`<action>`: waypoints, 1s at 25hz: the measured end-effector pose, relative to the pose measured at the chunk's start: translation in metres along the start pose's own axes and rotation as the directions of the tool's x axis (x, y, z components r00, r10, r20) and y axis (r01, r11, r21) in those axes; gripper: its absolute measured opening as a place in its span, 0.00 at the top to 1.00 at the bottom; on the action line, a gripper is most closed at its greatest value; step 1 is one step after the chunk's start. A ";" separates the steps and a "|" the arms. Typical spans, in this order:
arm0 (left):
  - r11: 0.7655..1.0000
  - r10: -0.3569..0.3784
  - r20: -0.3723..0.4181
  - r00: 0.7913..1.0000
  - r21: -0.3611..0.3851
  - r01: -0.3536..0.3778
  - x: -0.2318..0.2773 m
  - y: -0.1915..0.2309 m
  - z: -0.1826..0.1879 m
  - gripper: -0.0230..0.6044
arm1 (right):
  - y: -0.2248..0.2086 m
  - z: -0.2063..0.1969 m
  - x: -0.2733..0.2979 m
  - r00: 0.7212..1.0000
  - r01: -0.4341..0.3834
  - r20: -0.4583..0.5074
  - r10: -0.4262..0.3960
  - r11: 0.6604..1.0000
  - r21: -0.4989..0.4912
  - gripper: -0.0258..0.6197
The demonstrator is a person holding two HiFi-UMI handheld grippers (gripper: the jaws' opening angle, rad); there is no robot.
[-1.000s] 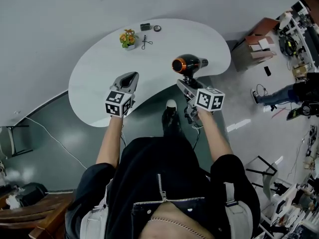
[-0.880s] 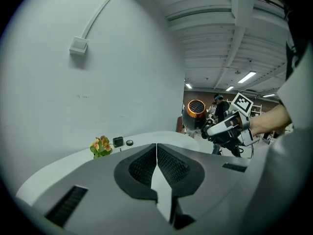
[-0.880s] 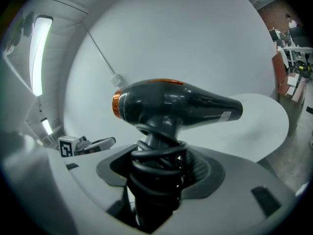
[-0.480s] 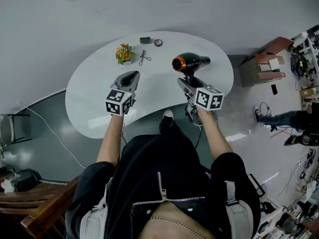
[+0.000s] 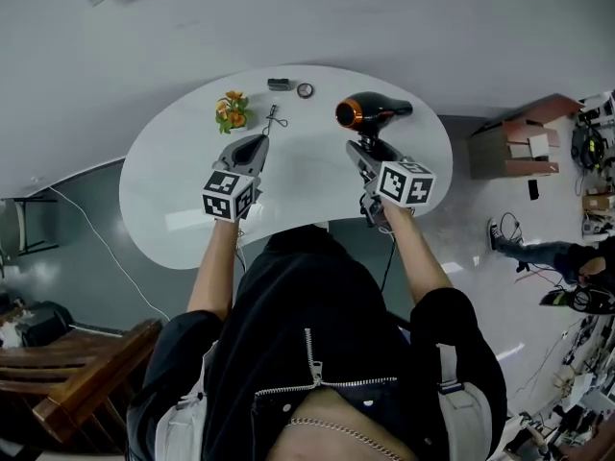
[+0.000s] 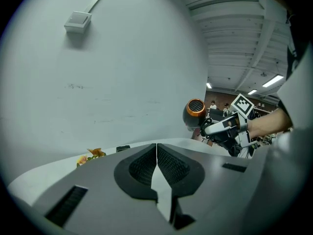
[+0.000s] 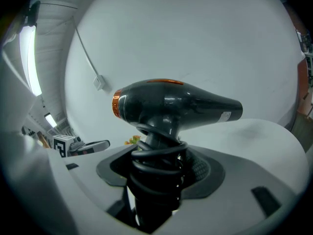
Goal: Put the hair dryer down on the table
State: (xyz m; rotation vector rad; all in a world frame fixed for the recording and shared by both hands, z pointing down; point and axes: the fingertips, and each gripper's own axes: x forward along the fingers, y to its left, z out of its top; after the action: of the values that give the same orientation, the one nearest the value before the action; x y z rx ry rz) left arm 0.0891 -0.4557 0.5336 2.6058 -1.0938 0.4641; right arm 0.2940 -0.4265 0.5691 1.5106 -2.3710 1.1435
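1. Arms reach forward from a black jacket [image 5: 307, 353], one gripper in each hand, both above the near half of the white table [image 5: 163, 190].
2. I read the left gripper [image 5: 252, 148] from its own view: the two ribbed pads [image 6: 142, 165] meet tip to tip with nothing between them. It is clenched and empty, over the table's middle.
3. I read the right gripper [image 5: 368, 152] as grasping the hair dryer [image 5: 370, 111] by the handle. In its own view the jaws squeeze the handle through the black cord [image 7: 157, 160] coiled round it.
4. The hair dryer stands upright on its handle above the right gripper, over the right part of the table. Its orange-ringed rear faces left, its nozzle points right, and its body is roughly level. In the left gripper view the body shows above the table's edge line, off the surface.
5. Further along the table I see a small plant [image 5: 231, 111] with orange flowers. A thin scissors-like thing [image 5: 274, 115] lies just to its right.
6. Near the far edge a small dark block [image 5: 279, 84] and a ring-like thing [image 5: 305, 89] lie side by side. I cannot make out what either is.
7. Beyond the table is a grey wall carrying a white box [image 6: 78, 20] with a cable. Cardboard boxes [image 5: 524, 142] stand on the floor at right.
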 end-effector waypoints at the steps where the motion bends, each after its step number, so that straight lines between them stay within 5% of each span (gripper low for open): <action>1: 1.000 0.002 -0.005 1.000 -0.006 -0.002 0.001 0.002 -0.001 0.93 | -0.001 -0.001 0.001 1.000 0.002 -0.005 -0.002 1.000 0.006 0.54; 13: 1.000 -0.001 -0.018 1.000 -0.019 0.001 0.002 0.023 -0.002 0.93 | -0.025 -0.027 0.018 0.993 0.089 -0.079 -0.086 0.995 0.040 0.54; 25: 0.998 0.034 -0.031 0.999 -0.060 -0.036 -0.012 0.042 -0.018 0.93 | -0.059 -0.080 0.049 0.954 0.199 -0.233 -0.190 0.980 0.015 0.54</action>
State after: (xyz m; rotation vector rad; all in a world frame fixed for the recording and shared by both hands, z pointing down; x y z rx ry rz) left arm 0.0468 -0.4696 0.5507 2.5227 -1.1273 0.4687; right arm 0.2944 -0.4245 0.6799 1.4924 -2.0129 1.2476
